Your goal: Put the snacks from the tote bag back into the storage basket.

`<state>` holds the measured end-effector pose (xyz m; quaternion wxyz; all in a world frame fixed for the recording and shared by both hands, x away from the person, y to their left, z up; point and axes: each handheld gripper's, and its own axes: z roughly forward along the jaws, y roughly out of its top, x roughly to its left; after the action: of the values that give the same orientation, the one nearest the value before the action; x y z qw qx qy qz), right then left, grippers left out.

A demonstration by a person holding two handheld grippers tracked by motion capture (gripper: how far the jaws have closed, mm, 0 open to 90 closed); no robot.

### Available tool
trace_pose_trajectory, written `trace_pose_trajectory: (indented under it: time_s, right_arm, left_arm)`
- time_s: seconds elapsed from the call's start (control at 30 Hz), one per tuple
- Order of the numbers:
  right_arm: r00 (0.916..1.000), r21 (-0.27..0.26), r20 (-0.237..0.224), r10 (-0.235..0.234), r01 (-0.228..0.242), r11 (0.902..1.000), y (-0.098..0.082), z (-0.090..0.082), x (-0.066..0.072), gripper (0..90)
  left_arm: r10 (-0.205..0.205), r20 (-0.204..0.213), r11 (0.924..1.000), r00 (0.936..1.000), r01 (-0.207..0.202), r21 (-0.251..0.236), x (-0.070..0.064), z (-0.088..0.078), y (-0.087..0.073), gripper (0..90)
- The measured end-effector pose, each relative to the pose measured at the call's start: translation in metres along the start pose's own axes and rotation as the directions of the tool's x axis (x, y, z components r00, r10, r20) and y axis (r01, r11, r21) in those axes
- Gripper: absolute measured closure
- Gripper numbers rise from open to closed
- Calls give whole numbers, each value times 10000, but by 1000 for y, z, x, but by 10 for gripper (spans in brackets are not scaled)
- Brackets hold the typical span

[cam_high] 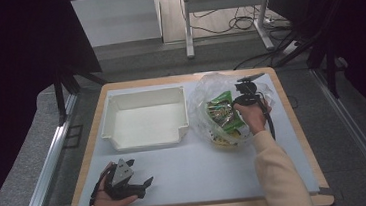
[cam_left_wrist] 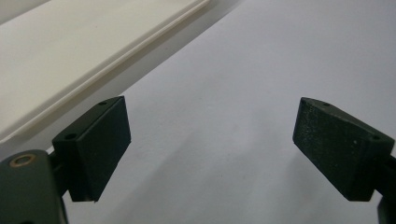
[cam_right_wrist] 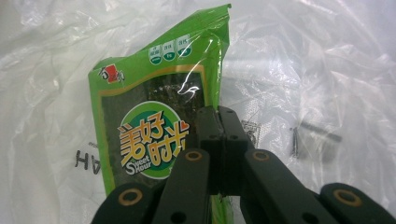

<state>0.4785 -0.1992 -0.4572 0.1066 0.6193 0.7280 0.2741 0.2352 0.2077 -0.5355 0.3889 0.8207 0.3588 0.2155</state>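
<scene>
White table mat [cam_high: 192, 172] covered the wooden table, with a white plastic bin [cam_high: 144, 117] at back left and a crumpled clear plastic bag [cam_high: 205, 98] to its right. Right gripper [cam_right_wrist: 219, 122] was over the bag, jaws closed together on the right edge of a green seaweed snack packet [cam_right_wrist: 154, 126]; the packet stuck up past the jaw tips, tilted, its body lying left of the jaws. In the high view the packet [cam_high: 222, 110] sat just left of the right gripper [cam_high: 247, 97], more packets under it inside the bag. Label read "Sweet Hour" below big yellow Chinese characters; red logo at top left and three small badges along the top were too small to read. Black print on the bag was partly cut off. Packet's lower end was hidden behind the jaws. Left gripper [cam_high: 127, 180] rested on the mat near the front edge, jaws wide apart, nothing between them.
</scene>
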Motion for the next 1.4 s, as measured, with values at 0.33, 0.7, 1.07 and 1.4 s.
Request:
trace_pose_trajectory:
  time_s: [0.33,0.7,1.07,1.4]
  right_arm:
    - [9999,-585,-118,5,-12,9983,0,-16,-1,900]
    - [9999,-1177,-123,87,-101,9930,0,-32,-6,900]
    - [9989,-1891,-403,222,-294,9815,-2,-47,-16,900]
    - [9964,-2308,-814,239,-421,9721,-3,-61,-20,900]
  left_arm:
    - [5,-3,10000,10000,-5,2,0,0,0,113]
    - [12,-22,10000,10000,-12,5,0,0,0,113]
    - [16,-33,10000,10000,-16,21,0,0,0,112]
    - [16,-41,10000,10000,-16,43,-1,1,0,113]
